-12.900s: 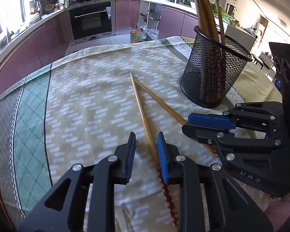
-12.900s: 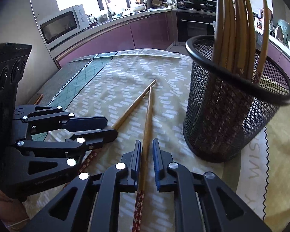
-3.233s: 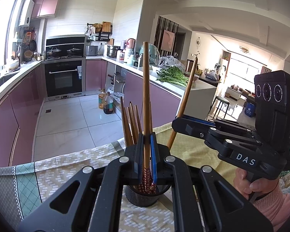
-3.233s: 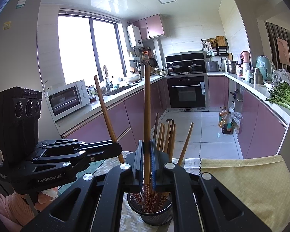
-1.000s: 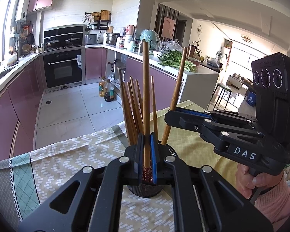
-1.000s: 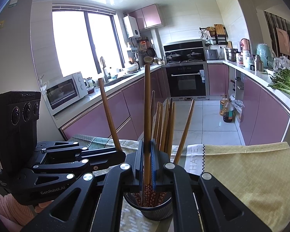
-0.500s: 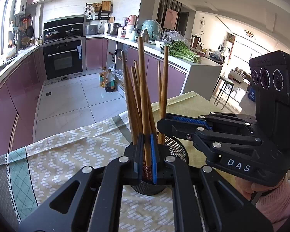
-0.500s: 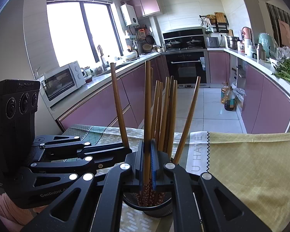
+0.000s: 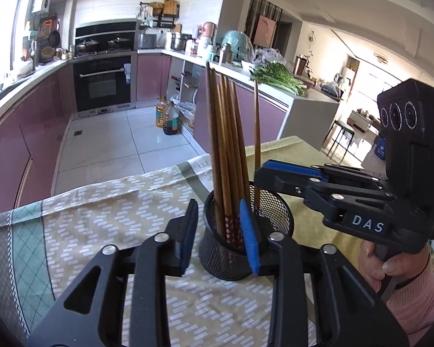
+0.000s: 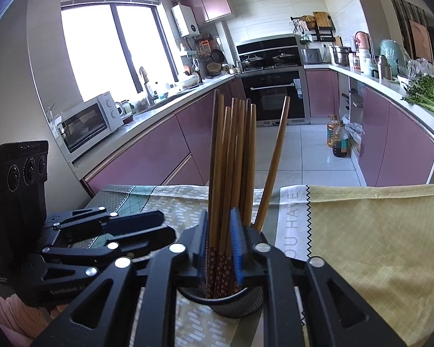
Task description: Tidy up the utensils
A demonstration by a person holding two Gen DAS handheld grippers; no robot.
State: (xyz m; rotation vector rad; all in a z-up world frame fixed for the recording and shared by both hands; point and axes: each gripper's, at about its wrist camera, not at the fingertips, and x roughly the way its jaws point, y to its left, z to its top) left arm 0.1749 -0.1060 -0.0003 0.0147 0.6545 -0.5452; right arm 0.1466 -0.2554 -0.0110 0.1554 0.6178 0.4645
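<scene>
The chopsticks (image 9: 227,156) all stand upright in the black mesh holder (image 9: 275,211), patterned red ends down inside it, bare wooden ends fanned out above the rim. One of them (image 10: 272,164) leans off to the right, away from the bunch. The holder sits on the desk's patterned cloth (image 9: 107,211), right about where the beige block print meets the plain yellow part.

The left gripper (image 9: 220,238) hangs just in front of the holder, blue pads clearly apart. Its jaws have just been opening, and nothing sits between them; the holder only shows through the gap. The right gripper (image 10: 219,248) is right over the holder's near rim, and its jaws have just been opening too. Its pads stand on either side of the chopstick bunch, but I see gaps there, so no squeeze.

In the left wrist view, a hand (image 9: 387,263) in a pink sleeve holds the right gripper's handle. Behind it all there's a kitchen with mauve cabinets (image 10: 147,156) and a built-in oven (image 9: 102,82).
</scene>
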